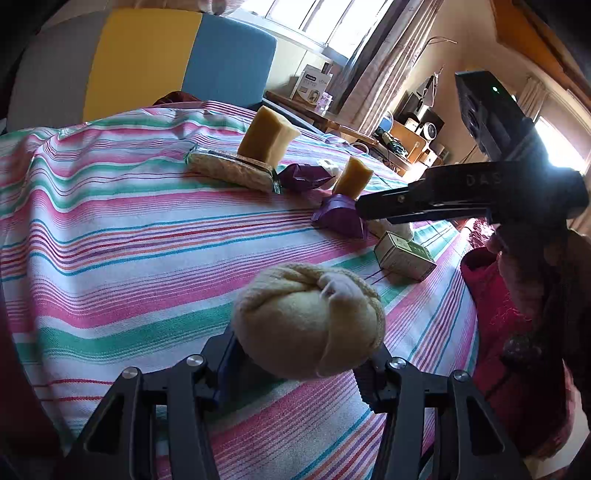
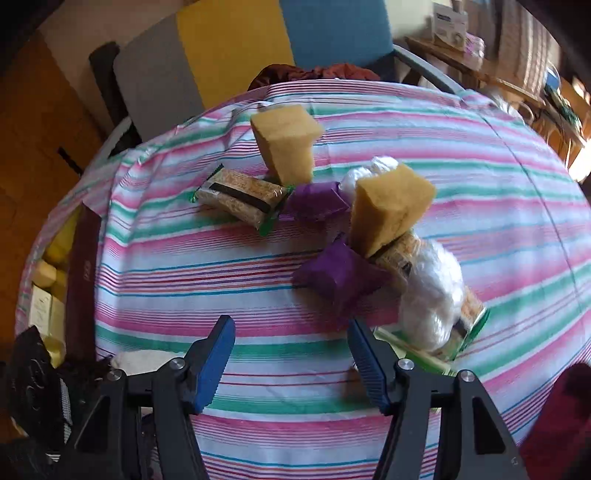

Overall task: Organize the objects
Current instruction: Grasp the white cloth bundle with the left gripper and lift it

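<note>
Behind your table stands a chair back in grey, yellow and blue panels, with a dark red cloth bunched at its foot. A striped tablecloth in pink, green and white covers the table. To your right you see a window with a pale curtain hanging beside it. Under the window a wooden side table carries a white carton, and further right a wooden shelf holds small appliances.

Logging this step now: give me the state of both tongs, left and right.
Left tongs: shut on the rolled cream sock.
Right tongs: open, holding nothing, above the striped cloth.
</note>
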### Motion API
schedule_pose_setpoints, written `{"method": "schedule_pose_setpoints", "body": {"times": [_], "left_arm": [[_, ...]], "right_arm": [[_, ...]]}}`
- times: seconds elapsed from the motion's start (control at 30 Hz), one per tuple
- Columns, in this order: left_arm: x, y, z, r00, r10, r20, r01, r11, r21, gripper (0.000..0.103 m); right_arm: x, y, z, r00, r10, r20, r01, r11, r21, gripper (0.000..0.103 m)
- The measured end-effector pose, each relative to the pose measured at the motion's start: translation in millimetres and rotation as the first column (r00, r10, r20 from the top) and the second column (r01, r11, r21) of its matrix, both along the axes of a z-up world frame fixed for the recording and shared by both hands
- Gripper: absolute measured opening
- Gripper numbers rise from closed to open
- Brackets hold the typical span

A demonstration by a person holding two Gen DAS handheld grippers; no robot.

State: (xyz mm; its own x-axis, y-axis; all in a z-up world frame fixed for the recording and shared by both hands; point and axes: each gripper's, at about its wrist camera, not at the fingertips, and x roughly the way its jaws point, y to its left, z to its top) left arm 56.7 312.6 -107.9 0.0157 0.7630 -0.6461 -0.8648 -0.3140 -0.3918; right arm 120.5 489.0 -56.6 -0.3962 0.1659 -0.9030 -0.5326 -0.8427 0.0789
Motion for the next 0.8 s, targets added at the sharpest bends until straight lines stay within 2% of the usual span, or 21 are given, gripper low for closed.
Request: {"method": "schedule_pose_setpoints", "body": {"times": [0.07, 0.2, 0.33, 0.37, 0.4, 0.47, 0.53, 0.63, 0.8], "left_arm": [[0, 0, 0, 1.000, 0.000, 0.001, 0.000, 1.000, 0.001, 0.055], [-1, 0, -1, 1.000, -0.002, 0.010, 0.002, 1.000, 0.005, 0.055], [-1, 0, -2, 1.000, -0.003, 0.015, 0.003, 1.000, 0.009, 0.055], [-1, 0, -2, 1.000, -0.003, 0.016, 0.003, 1.000, 0.009, 0.055], [-1, 0, -2, 1.000, -0.003, 0.015, 0.003, 1.000, 0.009, 0.055], [-2, 0, -2, 1.000, -0.003, 0.017, 0.003, 1.000, 0.011, 0.055], [-3, -1, -3, 1.000, -0.003, 0.023, 0.003, 1.000, 0.014, 0.055], [-3, -1, -3, 1.000, -0.003, 0.020, 0.003, 1.000, 0.014, 0.055], [-3, -1, -3, 1.000, -0.003, 0.020, 0.003, 1.000, 0.014, 0.055]], "right_arm": [[-12, 3, -3, 0.997, 0.051, 0.064, -0.055, 0.997, 0.053, 0.063], [-31, 12, -21, 0.974, 0.120, 0.194, -0.140, 0.986, 0.094, 0.063], [-43, 20, -36, 0.956, 0.148, 0.253, -0.181, 0.977, 0.115, 0.062], [-46, 21, -39, 0.952, 0.156, 0.262, -0.191, 0.975, 0.114, 0.059], [-49, 22, -43, 0.949, 0.160, 0.272, -0.197, 0.974, 0.112, 0.047], [-50, 22, -46, 0.953, 0.151, 0.264, -0.186, 0.976, 0.115, 0.041], [-47, 18, -44, 0.966, 0.155, 0.210, -0.177, 0.980, 0.092, 0.039], [-43, 10, -44, 0.974, 0.171, 0.150, -0.183, 0.980, 0.075, 0.039], [-36, 17, -43, 0.984, 0.139, 0.109, -0.146, 0.988, 0.050, 0.044]]}}
